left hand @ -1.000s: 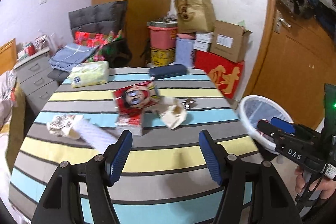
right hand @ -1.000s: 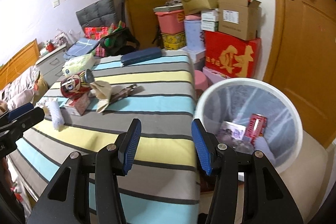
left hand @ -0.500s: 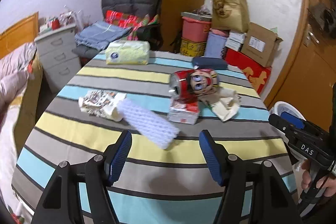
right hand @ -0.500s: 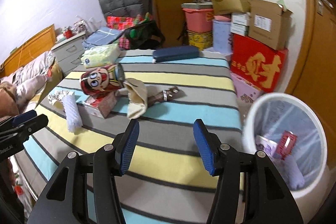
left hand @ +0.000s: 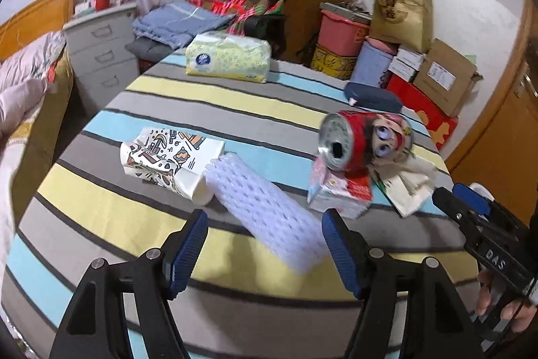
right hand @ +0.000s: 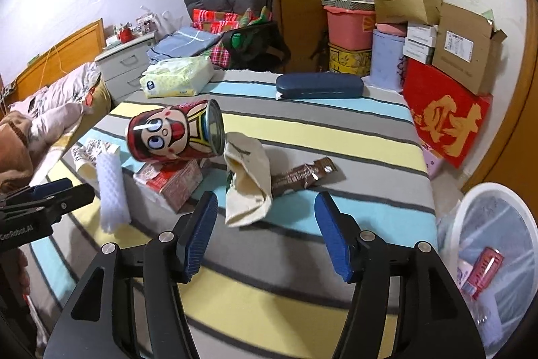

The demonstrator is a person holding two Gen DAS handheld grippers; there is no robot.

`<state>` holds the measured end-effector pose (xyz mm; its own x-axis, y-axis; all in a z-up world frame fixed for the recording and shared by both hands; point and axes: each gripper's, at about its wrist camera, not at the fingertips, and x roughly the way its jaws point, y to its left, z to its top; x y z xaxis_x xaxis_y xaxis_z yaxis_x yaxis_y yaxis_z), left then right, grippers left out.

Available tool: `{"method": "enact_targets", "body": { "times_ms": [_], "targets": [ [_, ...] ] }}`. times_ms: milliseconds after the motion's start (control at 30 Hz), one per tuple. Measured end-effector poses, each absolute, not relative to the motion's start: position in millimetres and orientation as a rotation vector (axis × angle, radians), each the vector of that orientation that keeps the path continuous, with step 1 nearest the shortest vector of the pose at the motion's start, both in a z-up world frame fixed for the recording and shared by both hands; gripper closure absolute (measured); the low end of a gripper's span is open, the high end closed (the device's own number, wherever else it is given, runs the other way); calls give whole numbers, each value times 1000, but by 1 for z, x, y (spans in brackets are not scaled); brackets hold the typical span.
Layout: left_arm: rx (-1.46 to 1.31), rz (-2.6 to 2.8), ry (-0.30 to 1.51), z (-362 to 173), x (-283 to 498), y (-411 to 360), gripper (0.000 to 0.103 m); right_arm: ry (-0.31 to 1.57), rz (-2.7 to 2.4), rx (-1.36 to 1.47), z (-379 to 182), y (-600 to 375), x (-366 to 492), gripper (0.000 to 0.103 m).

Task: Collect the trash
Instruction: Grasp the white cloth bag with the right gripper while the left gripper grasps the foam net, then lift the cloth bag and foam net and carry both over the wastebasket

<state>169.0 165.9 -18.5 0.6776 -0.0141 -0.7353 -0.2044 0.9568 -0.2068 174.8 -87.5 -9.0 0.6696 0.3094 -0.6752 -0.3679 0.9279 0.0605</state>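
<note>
Left tongs point(left hand: 264, 239) opening, empty; white foam net sleeve point(left hand: 265, 216) on striped surface point(left hand: 235, 96), near end between pads, long axis running away up-left. Right tongs point(right hand: 265, 232) opening, empty, facing crumpled beige bag point(right hand: 248, 180). Left hand nearer sleeve

Left gripper point(left hand: 264, 249) moved in over the bench point(left hand: 255, 103), closing on the foam sleeve point(left hand: 265, 214); the sleeve's near end came between its opening jaws, untouched. Right gripper point(right hand: 265, 232) swung away from the bin point(right hand: 491, 254) toward the beige wrapper point(right hand: 250, 182), jaws opening with nothing gripped.
</note>
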Motion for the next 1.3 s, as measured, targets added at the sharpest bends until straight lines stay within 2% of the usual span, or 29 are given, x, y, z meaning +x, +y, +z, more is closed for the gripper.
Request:
{"method": "enact_targets", "body": {
  "times_ms": [600, 667, 700, 733, 800, 833, 900, 1067, 1133, 1300],
  "targets": [
    [-272, 99, 940, -50, 219, 164, 33, 820, 415, -87, -21, -74, 204, 41],
    [-255, 104, 941, -50, 220, 163, 33, 825, 421, -77, -22, -74, 204, 44],
    [-252, 104, 943, -51, 219, 163, 34, 825, 423, -74, -22, -73, 203, 51],
    [-246, 98, 944, -51, 219, 162, 35, 825, 420, -75, -22, -73, 204, 57],
    [-240, 97, 946, -50, 218, 162, 40, 829, 429, -73, -23, -72, 204, 62],
    [-243, 95, 946, -49, 217, 162, 47, 834, 435, -69, -23, -72, 204, 65],
    [-239, 83, 946, -50, 215, 161, 52, 843, 432, -72, -25, -72, 204, 72],
    [-255, 59, 949, -49, 211, 161, 69, 840, 423, -79, -25, -72, 201, 80],
    [-256, 53, 947, -48, 207, 161, 73, 843, 413, -71, -26, -74, 201, 84],
    [-268, 42, 935, -46, 195, 162, 75, 828, 378, -50, -22, -81, 194, 85]
  ]
}}
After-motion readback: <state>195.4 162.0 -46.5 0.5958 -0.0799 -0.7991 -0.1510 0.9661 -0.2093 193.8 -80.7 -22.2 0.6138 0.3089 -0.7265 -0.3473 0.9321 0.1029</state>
